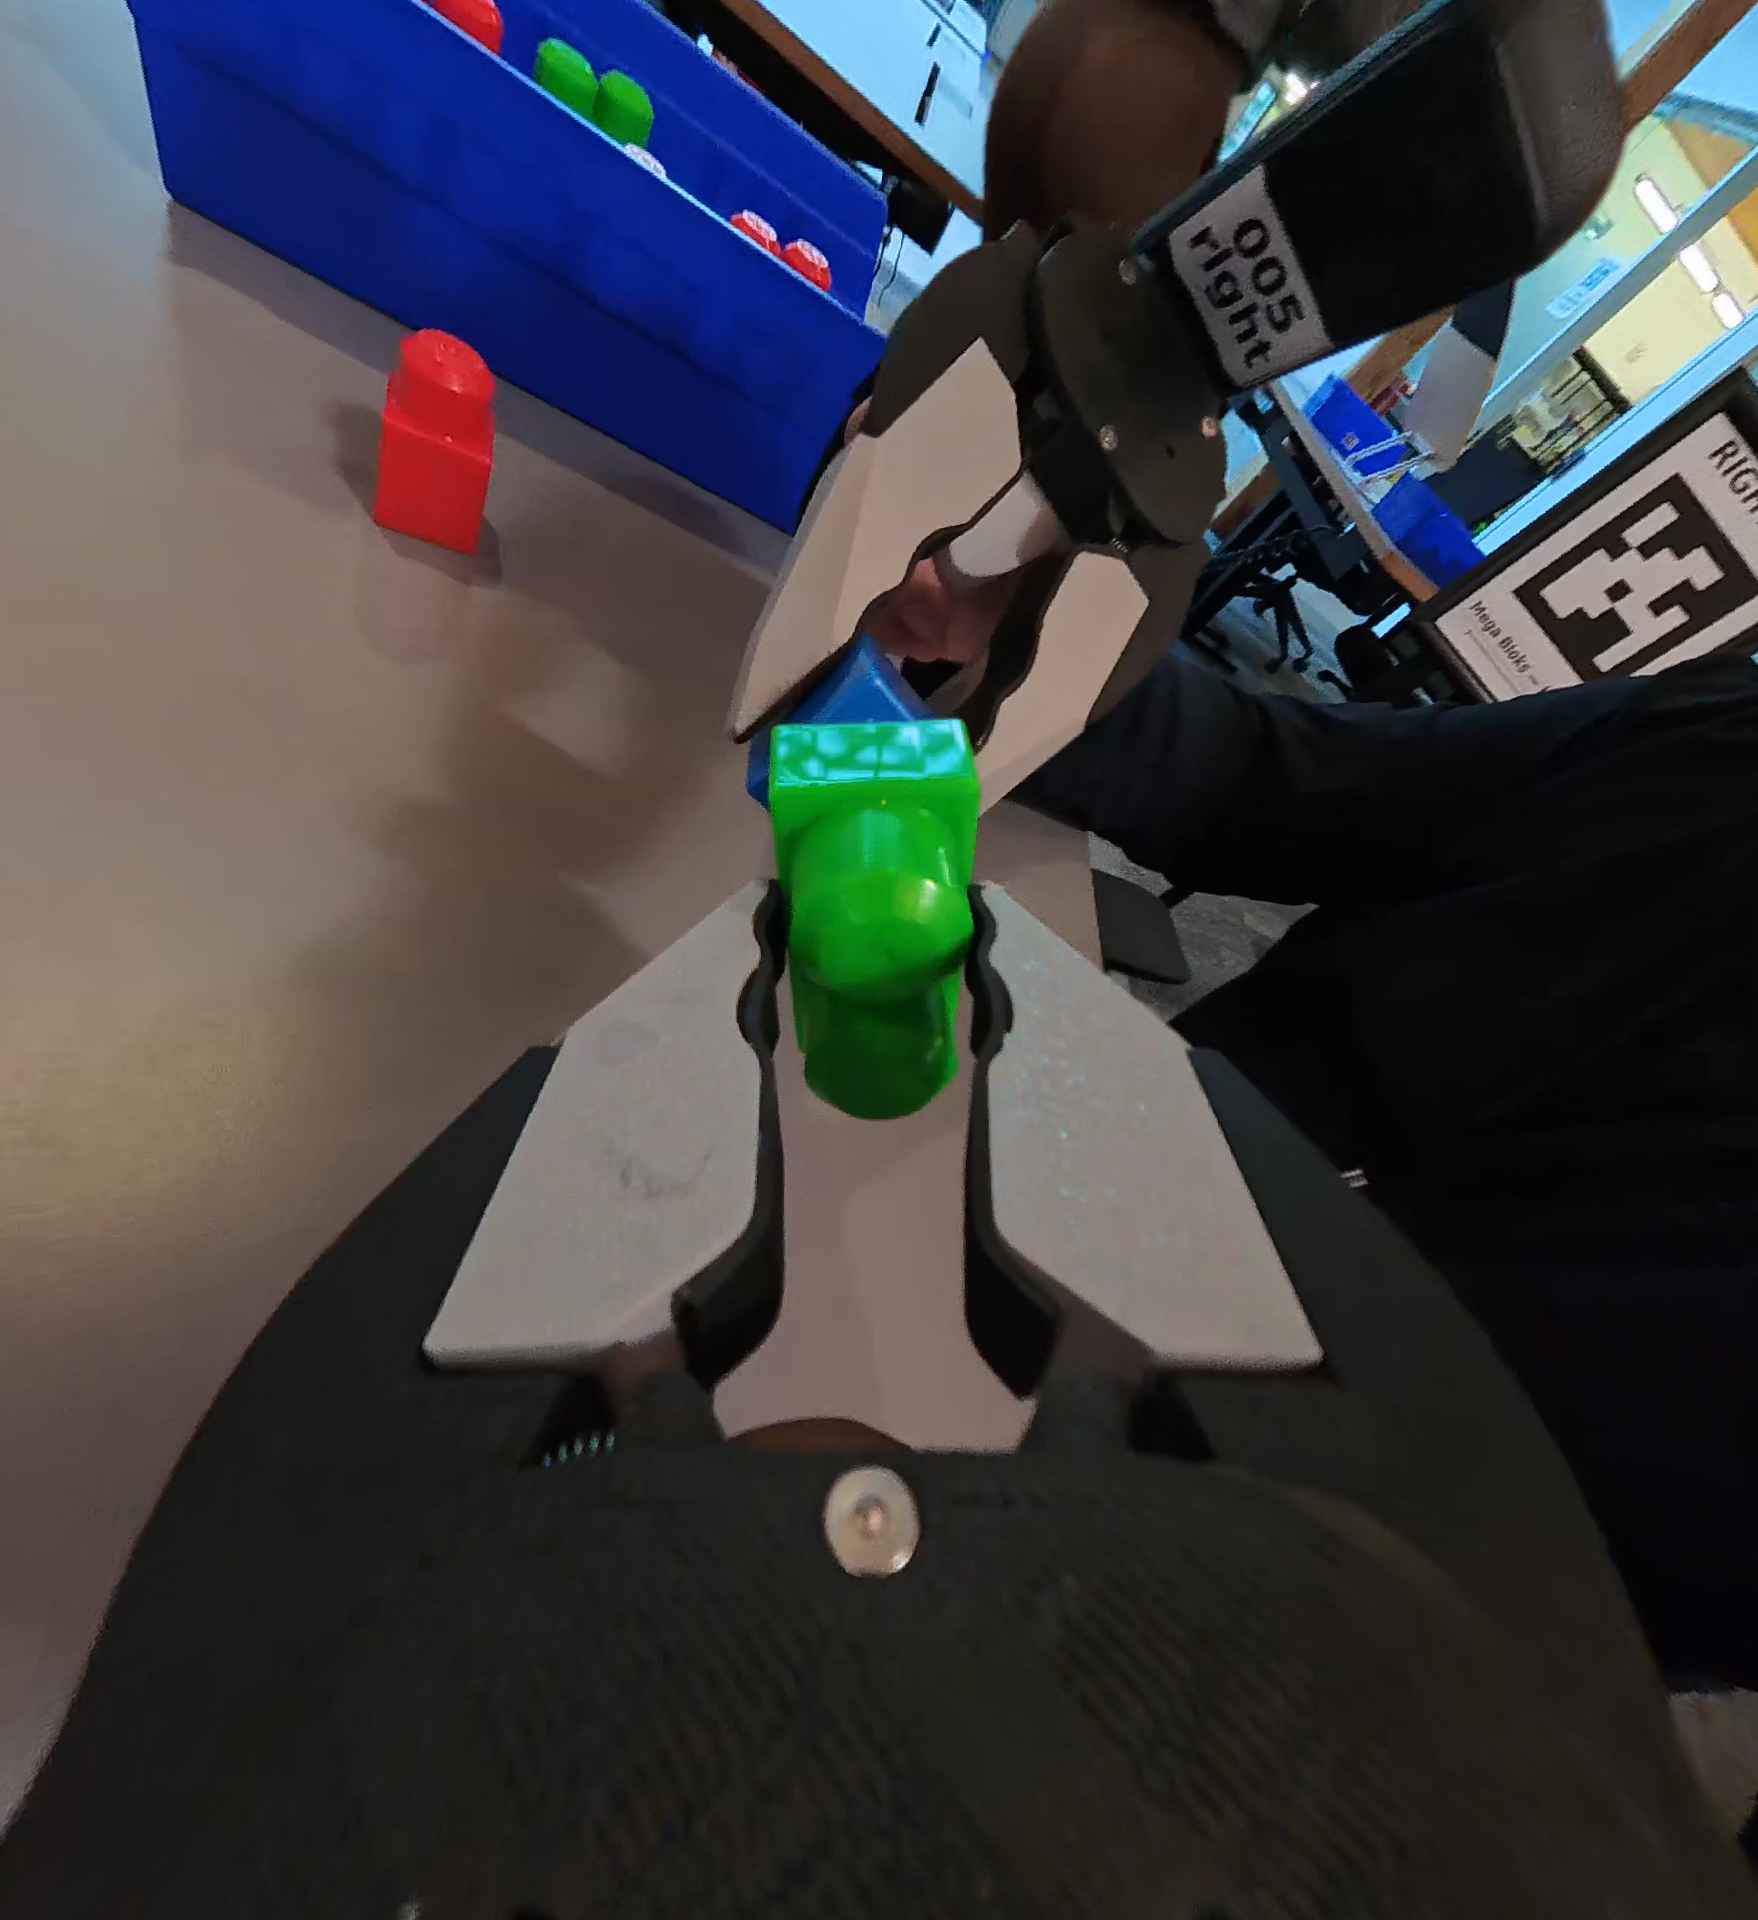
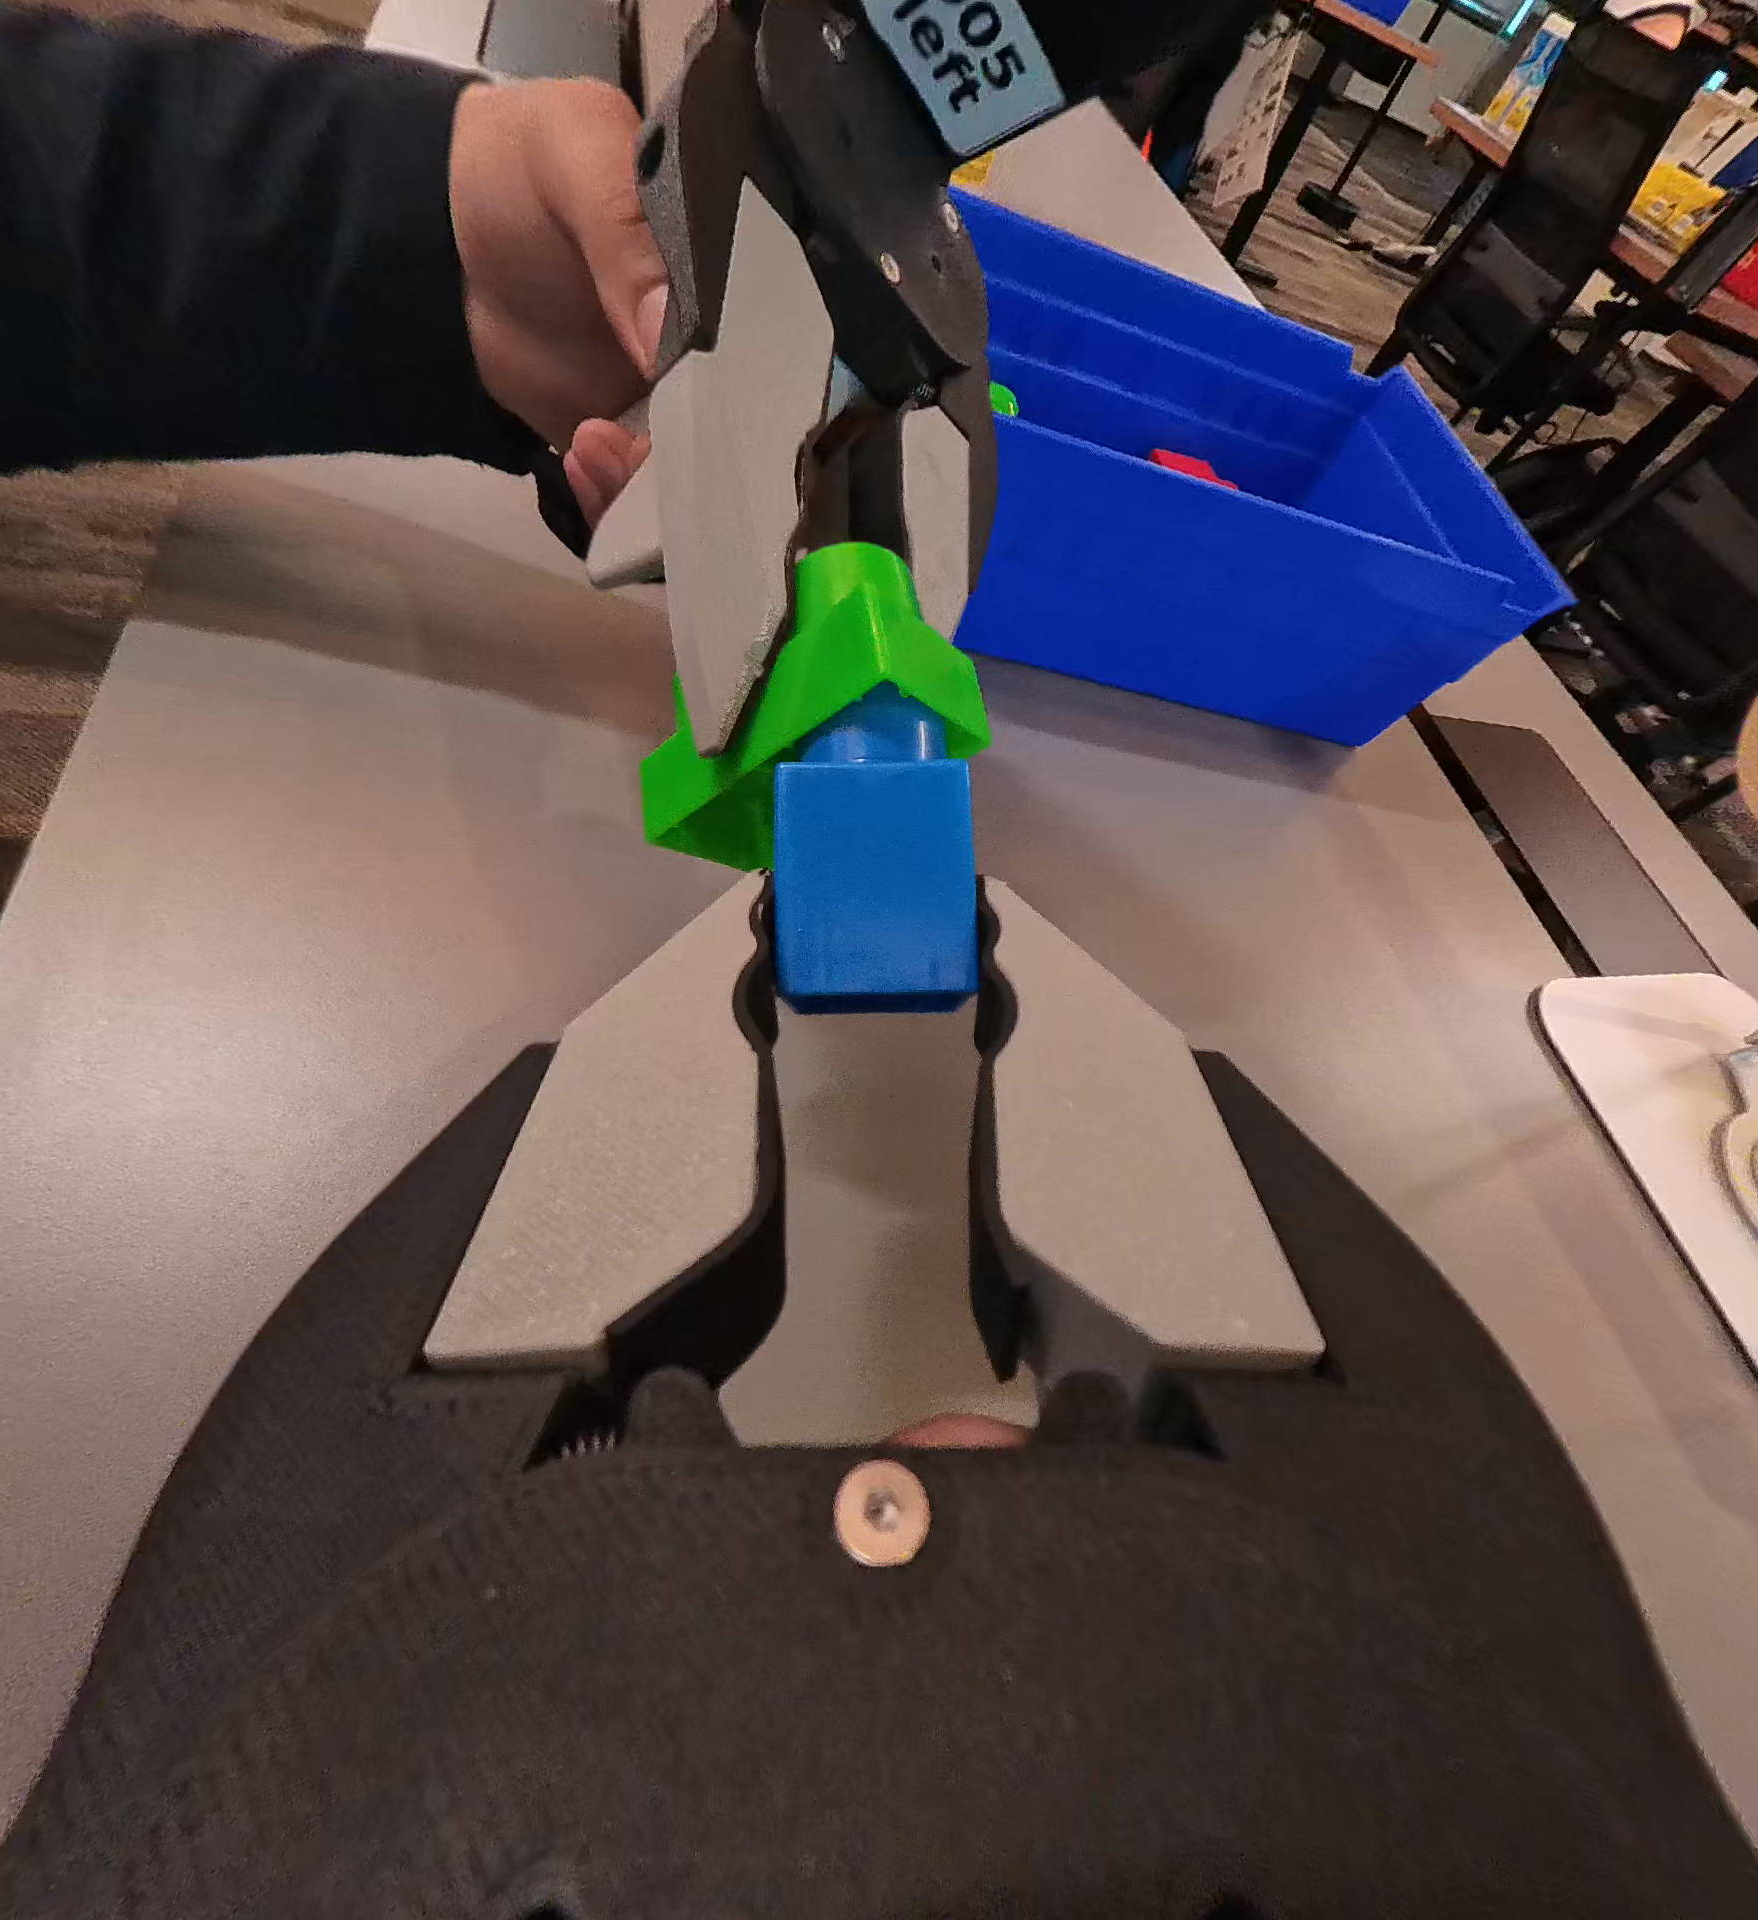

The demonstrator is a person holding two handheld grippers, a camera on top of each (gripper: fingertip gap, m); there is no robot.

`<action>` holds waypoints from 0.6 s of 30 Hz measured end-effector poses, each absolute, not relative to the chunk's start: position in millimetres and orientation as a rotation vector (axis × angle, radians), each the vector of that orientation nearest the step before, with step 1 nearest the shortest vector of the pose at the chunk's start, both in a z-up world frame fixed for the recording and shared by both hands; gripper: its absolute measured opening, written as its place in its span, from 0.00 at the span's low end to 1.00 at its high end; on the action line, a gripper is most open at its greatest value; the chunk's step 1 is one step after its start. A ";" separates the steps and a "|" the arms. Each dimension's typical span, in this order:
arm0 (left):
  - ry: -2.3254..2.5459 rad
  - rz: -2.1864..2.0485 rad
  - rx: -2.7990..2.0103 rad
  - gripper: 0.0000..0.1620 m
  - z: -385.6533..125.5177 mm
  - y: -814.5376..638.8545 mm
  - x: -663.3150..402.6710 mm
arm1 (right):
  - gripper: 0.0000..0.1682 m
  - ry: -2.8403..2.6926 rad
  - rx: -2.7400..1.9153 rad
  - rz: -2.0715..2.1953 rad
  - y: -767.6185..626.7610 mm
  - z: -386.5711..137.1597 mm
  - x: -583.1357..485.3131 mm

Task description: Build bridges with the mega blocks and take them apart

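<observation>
Left wrist view is showing the left tool [image 1: 873, 940] closing narrow on a green block [image 1: 870, 914], held in the air above the worktop [image 1: 179, 831]. At 12 o'clock from it, the right tool [image 1: 854, 717] is gripping a blue block [image 1: 859, 701] that is touching the green one. In the right wrist view the right tool [image 2: 875, 940] is clamping the blue block [image 2: 870, 894], and its stud is sitting partly inside the tilted green block [image 2: 854, 675]. I judge the two blocks are being pulled apart or joined; I cannot tell which. A red block [image 1: 435, 442] is standing alone at 10 o'clock, and more blocks are lying in the blue bin [image 1: 501, 270], so no bridge is standing now.
</observation>
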State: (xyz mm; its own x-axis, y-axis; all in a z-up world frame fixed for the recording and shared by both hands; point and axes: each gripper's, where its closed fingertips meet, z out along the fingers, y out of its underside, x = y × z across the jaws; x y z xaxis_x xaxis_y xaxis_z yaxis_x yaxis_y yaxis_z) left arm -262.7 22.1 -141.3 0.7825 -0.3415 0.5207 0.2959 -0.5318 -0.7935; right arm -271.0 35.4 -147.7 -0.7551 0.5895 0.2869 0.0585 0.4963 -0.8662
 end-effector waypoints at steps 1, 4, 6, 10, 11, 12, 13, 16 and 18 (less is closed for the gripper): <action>0.034 -0.796 -1.982 0.20 -142.5 22.1 -262.6 | 0.20 -2.183 -0.526 1.219 35.1 -148.8 -270.7; 0.034 -0.798 -1.983 0.20 -143.2 22.8 -261.2 | 0.20 -2.187 -0.496 1.177 35.2 -150.5 -269.7; 0.036 -0.802 -1.980 0.20 -142.9 23.7 -259.9 | 0.20 -2.189 -0.477 1.154 35.3 -150.8 -268.6; 0.037 -0.833 -1.961 0.20 -140.8 24.9 -256.0 | 0.20 -2.195 -0.452 1.155 35.4 -149.7 -265.4; 0.037 -0.837 -1.959 0.20 -141.2 25.2 -255.2 | 0.20 -2.199 -0.447 1.152 35.9 -149.9 -264.8; 0.035 -0.840 -1.958 0.20 -141.4 25.5 -254.8 | 0.20 -2.199 -0.439 1.142 36.4 -150.1 -264.5; 0.031 -0.844 -1.959 0.20 -141.9 25.8 -254.8 | 0.20 -2.198 -0.431 1.127 36.9 -150.6 -264.5; 0.021 -0.840 -1.980 0.20 -146.3 26.4 -255.1 | 0.20 -2.196 -0.402 1.059 38.7 -153.7 -265.0; 0.014 -0.817 -2.037 0.20 -153.2 25.8 -254.7 | 0.20 -2.208 -0.376 1.003 39.6 -158.6 -264.5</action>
State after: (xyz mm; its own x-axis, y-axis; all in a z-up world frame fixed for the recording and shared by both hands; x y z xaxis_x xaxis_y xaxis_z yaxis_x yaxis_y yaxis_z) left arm -254.7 25.8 -153.2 0.7805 -0.3117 0.5419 0.2926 -0.5840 -0.7572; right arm -264.5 39.6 -158.6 -0.7310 0.5040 0.4600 -0.0149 0.6622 -0.7492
